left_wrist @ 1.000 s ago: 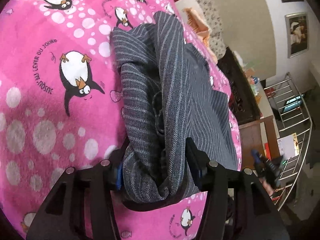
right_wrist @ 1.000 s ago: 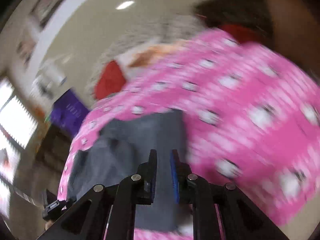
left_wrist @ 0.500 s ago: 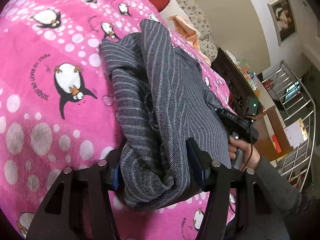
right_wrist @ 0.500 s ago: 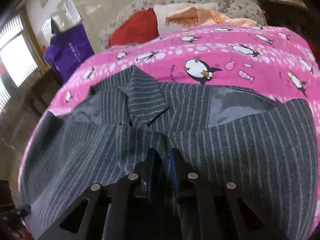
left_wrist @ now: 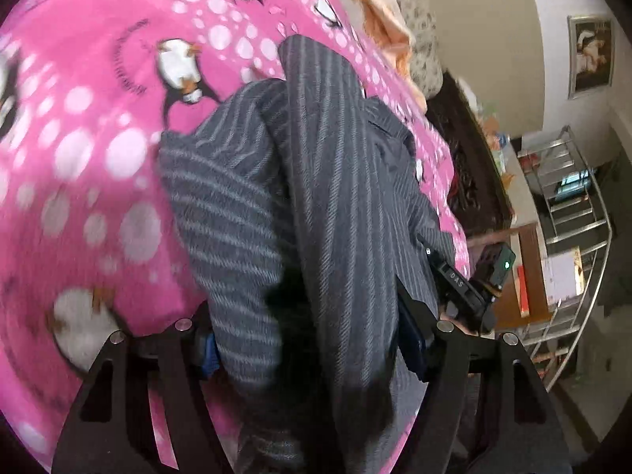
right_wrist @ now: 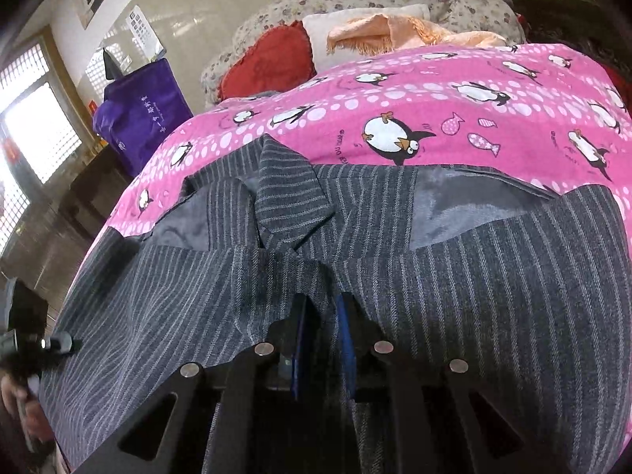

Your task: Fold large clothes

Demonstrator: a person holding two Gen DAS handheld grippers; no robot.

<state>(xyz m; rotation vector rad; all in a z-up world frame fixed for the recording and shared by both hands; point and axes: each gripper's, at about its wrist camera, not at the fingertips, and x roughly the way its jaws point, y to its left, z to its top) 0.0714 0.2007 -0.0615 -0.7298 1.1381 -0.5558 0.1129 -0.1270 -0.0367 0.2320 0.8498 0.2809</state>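
Grey striped jacket (right_wrist: 454, 284) spread across the near part of the bed, on the pink penguin blanket (right_wrist: 454, 91), lining patches and a turned lapel showing toward the pillows. Long axis running side to side in the right wrist view, near edge lying along the bed's near edge and partly draped over it. In the left wrist view, same jacket (left_wrist: 339, 205) seen end-on, bunched into a thick ridge stretching away from the tongs toward the head of the bed.

Left tongs (left_wrist: 312, 351): spread wide, a fat gathered roll of cloth between the two fingers, pads pressed against its flanks; gripping the jacket's end, by the look of it. Right tongs (right_wrist: 322, 328): nearly closed, narrow gap, a fold of the near hem pinched between the blue pads at about the middle of the near edge.

Both pairs at the near edge, so neither clearly nearer; left on one end, right midway along. Judging from this: fold likely to carry cloth away from the near edge toward the pillows, or end over middle. Risk: thick bundle slipping from the wide left grip.

Purple bag (right_wrist: 146, 114) and red cushion (right_wrist: 268, 63) beyond, well apart.
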